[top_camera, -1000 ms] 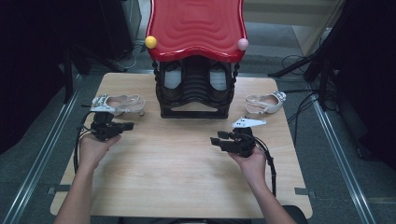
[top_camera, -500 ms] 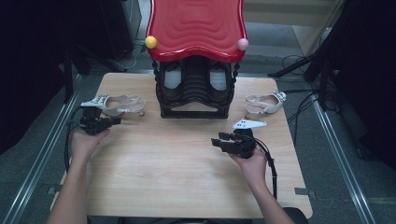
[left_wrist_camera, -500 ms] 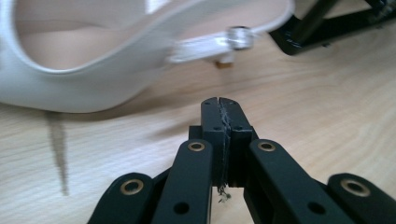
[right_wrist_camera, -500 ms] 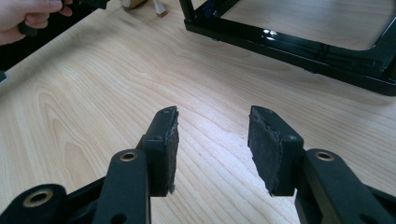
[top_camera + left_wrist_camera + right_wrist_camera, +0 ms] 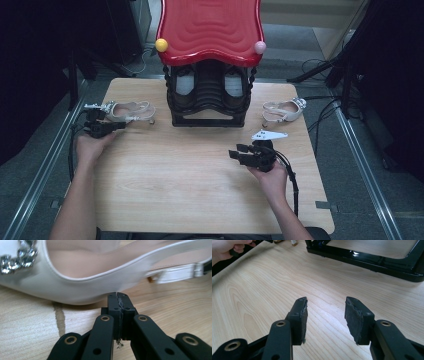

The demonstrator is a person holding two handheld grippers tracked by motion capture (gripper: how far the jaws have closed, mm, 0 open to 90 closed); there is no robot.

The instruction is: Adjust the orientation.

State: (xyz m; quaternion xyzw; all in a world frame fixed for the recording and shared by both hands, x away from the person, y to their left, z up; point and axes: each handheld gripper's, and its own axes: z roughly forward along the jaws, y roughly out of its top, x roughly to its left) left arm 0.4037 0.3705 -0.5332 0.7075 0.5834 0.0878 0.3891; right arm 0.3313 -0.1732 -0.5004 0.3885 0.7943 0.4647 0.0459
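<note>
Dark surroundings and grey floor enclose a light wooden tabletop (image 5: 200, 185); at its far edge stands a black shoe rack (image 5: 209, 97) under a red wavy top (image 5: 210, 27), taken below as the landmark.

Work item: the white slingback shoe (image 5: 129, 111) lies on its sole to the left of the rack, near the tabletop's left edge; a second white shoe (image 5: 284, 110) lies to the right of the rack, untouched.

Left hand-held gripper (image 5: 102, 127): positioned left of the rack, on the near side of the white slingback shoe (image 5: 87, 282); jaws pressed together with nothing between them; in the left gripper view the closed tips sit just beside the shoe's side wall at sole level, and contact cannot be confirmed.

Right hand-held gripper (image 5: 245, 156): held in front of the rack and slightly right of it, above bare wood; jaws (image 5: 325, 315) stand apart, nothing between them.

Probable faults from this state:
- closed tips advanced further would push the shoe across the tabletop instead of gripping it; cause: jaws not opened before approach;
- a shove toward the rack could swing the shoe's heel into the rack's base; cause: the light shoe pivoting on smooth wood;
- a grip on the thin strap (image 5: 175, 273) could slip or distort it; cause: poor choice of hold.
</note>
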